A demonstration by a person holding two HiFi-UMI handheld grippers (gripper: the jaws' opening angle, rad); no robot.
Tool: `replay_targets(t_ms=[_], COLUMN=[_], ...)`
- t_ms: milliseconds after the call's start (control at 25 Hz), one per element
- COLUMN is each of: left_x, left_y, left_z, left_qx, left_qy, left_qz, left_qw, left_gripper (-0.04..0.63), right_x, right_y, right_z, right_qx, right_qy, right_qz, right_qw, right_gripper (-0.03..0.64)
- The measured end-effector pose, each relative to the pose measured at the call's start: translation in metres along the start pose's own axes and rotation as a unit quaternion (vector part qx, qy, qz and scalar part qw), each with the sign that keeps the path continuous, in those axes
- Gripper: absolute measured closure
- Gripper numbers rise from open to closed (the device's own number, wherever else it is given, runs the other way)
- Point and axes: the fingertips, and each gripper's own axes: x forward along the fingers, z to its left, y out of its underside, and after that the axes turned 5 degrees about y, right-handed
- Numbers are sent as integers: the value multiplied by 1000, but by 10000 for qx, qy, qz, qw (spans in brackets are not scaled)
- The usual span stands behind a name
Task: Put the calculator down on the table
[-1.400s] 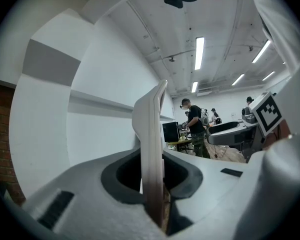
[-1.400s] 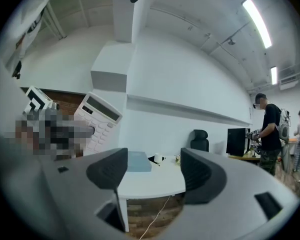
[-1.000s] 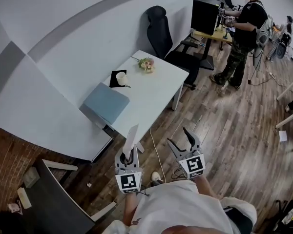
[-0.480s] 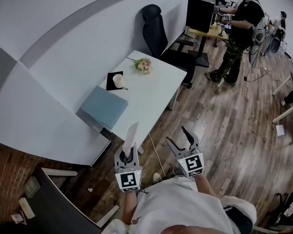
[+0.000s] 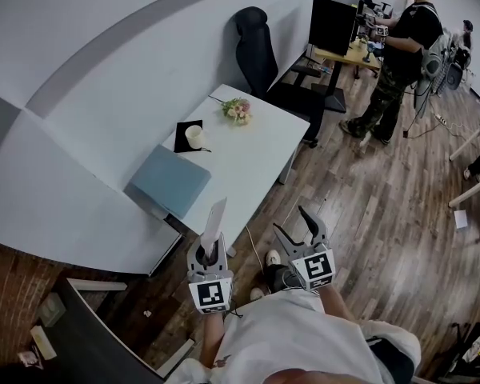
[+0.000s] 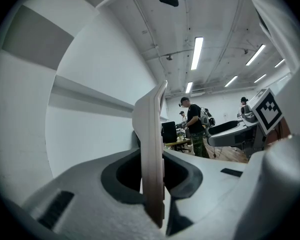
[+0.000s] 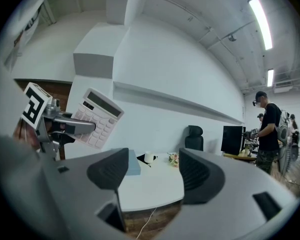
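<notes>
The left gripper (image 5: 212, 251) pinches a white calculator (image 5: 215, 221) that stands up on edge, just short of the near corner of the white table (image 5: 252, 162). To its right, the right gripper (image 5: 294, 223) has its jaws spread and nothing between them, over the wooden floor (image 5: 368, 206). On the table lie a blue-grey pad (image 5: 170, 181) at the near left, a cup (image 5: 195, 135) on a black mat and a small posy (image 5: 238, 109) farther off. A black chair (image 5: 260, 50) stands beyond, and a person (image 5: 400, 50) at far right.
</notes>
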Motion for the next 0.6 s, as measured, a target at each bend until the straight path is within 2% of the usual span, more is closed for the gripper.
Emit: replay_targets(t_ms=[240,600], left_x=[33,90], left_y=[1,-4], left_z=[19,22], left_qx=[25,60], left_qy=[-214,-354], left_qz=[42,66], left_qw=[9998,9993], left_gripper=[528,528], right_x=[39,86], right_y=[0,1], right_z=[-17,-57], right_qx=[-28,-2], right_qy=[-152,-299], right_qz=[-31,-59], right_qw=[9999,9995], right_gripper=[301,305])
